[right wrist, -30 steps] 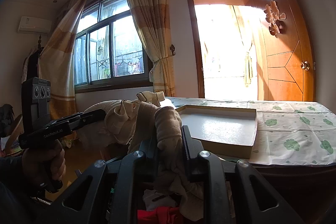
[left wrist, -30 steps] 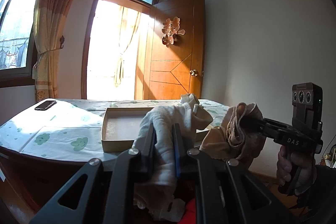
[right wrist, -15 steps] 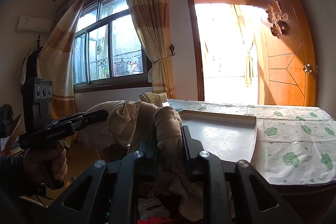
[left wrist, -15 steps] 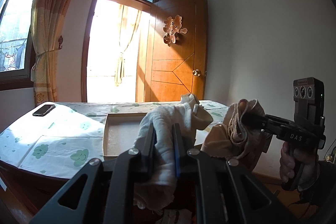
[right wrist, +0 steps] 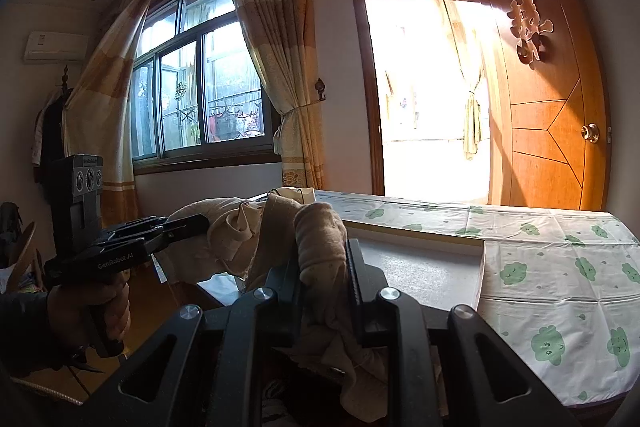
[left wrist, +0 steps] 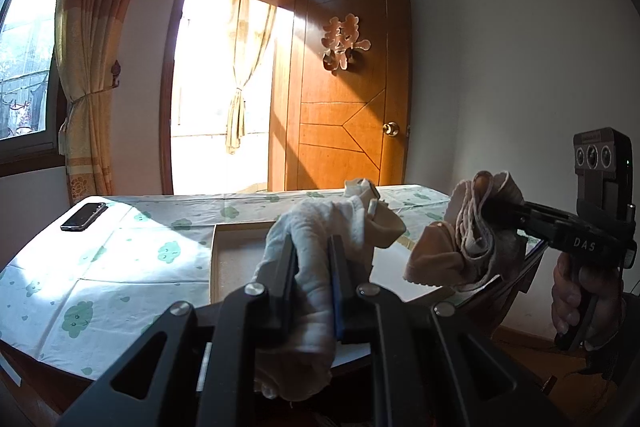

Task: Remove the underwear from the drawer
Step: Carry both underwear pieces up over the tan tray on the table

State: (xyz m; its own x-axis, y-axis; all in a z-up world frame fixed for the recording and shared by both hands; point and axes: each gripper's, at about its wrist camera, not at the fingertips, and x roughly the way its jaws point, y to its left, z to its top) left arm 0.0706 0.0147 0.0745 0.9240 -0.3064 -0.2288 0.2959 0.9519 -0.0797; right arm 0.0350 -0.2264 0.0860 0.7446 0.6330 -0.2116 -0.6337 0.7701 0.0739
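Note:
In the left wrist view my left gripper (left wrist: pixel 313 261) is shut on a whitish piece of underwear (left wrist: pixel 320 223) that bulges above the fingers and hangs below them. To its right, my right gripper (left wrist: pixel 490 211) is shut on a beige-pink piece of underwear (left wrist: pixel 436 257), held by a hand (left wrist: pixel 580 291). The right wrist view shows the right gripper (right wrist: pixel 324 269) clamped on that beige underwear (right wrist: pixel 320 233). The left gripper (right wrist: pixel 198 223) is at the left with its cream underwear (right wrist: pixel 226 223). Both pieces hang in the air before the table edge. The drawer is out of sight.
A table (left wrist: pixel 120 255) with a white cloth printed with green clouds lies ahead. On it sit a shallow cardboard tray (right wrist: pixel 420 267) and, at the far left, a dark phone (left wrist: pixel 83 216). Behind stand an open wooden door (left wrist: pixel 348 115), a bright doorway and curtained windows.
Both grippers have risen and moved toward the table with their underwear still clamped. The red and white clothes seen below the fingers earlier have dropped out of view.

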